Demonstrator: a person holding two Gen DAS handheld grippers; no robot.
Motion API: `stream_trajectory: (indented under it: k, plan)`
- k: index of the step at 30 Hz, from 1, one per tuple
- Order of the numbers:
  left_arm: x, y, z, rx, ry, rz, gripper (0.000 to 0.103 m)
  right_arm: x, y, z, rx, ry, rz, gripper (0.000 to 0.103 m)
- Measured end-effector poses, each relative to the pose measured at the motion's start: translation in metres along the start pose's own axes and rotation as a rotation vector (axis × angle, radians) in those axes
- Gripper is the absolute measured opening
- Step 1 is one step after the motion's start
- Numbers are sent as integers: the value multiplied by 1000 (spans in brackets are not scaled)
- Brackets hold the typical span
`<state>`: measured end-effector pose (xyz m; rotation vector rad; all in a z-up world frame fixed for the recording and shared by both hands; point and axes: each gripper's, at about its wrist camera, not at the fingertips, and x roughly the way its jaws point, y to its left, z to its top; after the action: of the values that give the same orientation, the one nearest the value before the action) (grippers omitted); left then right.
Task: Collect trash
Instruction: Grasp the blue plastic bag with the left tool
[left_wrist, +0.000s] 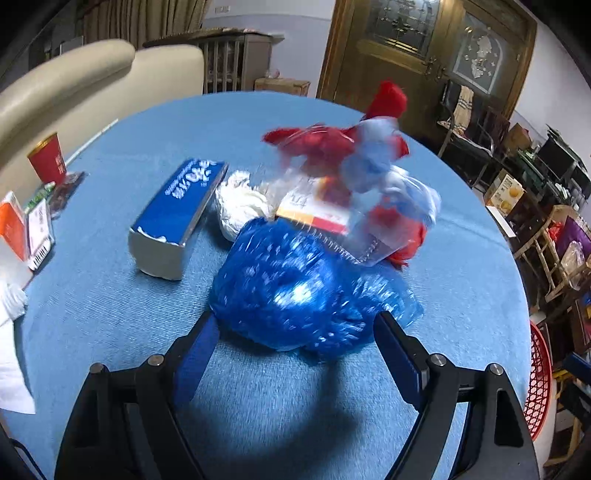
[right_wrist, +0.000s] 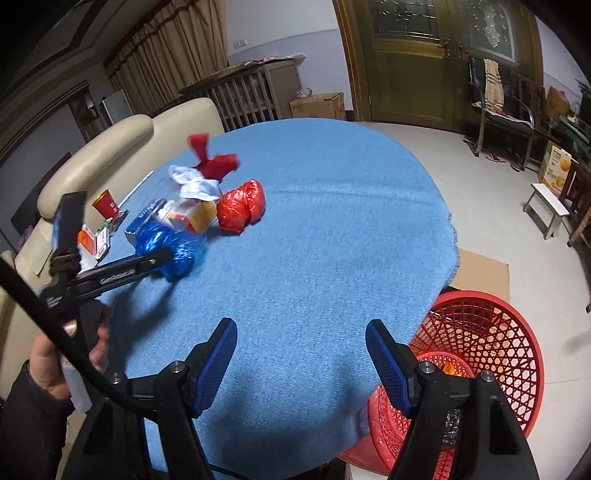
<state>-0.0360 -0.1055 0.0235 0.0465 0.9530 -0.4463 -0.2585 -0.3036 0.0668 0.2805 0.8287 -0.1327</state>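
Observation:
A crumpled blue plastic bag (left_wrist: 295, 291) lies on the blue tablecloth (left_wrist: 110, 302), between the fingertips of my open left gripper (left_wrist: 297, 326). Behind it lie a clear bag with red ties (left_wrist: 354, 184), a crumpled white tissue (left_wrist: 240, 205) and a blue carton (left_wrist: 177, 218). In the right wrist view the left gripper (right_wrist: 162, 254) reaches the blue bag (right_wrist: 166, 243), with a red crumpled bag (right_wrist: 242, 206) further back. My right gripper (right_wrist: 301, 339) is open and empty above the table's near edge, next to a red mesh basket (right_wrist: 480, 332).
A red paper cup (left_wrist: 48, 158), an orange and white box (left_wrist: 22, 229) and white paper (left_wrist: 11, 332) sit at the table's left. A cream sofa (left_wrist: 74, 81) stands behind. The basket stands on the floor on cardboard (right_wrist: 480, 273); a small white stool (right_wrist: 546, 206) is beyond.

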Motion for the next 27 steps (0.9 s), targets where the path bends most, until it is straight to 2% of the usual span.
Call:
stream_trajectory:
  k: [9, 17, 24, 27]
  plan:
    - [-5, 16, -12, -61, -6, -53, 86, 9, 6, 5, -8, 14, 1, 75]
    - [-46, 34, -23, -280, -54, -201, 86, 16, 10, 3, -9, 24, 17, 75]
    - [-12, 33, -2, -446, 4, -114, 86, 12, 7, 3, -1, 13, 22, 75]
    - [1, 37, 4, -503, 2, -71, 86, 8, 2, 2, 10, 7, 14, 75]
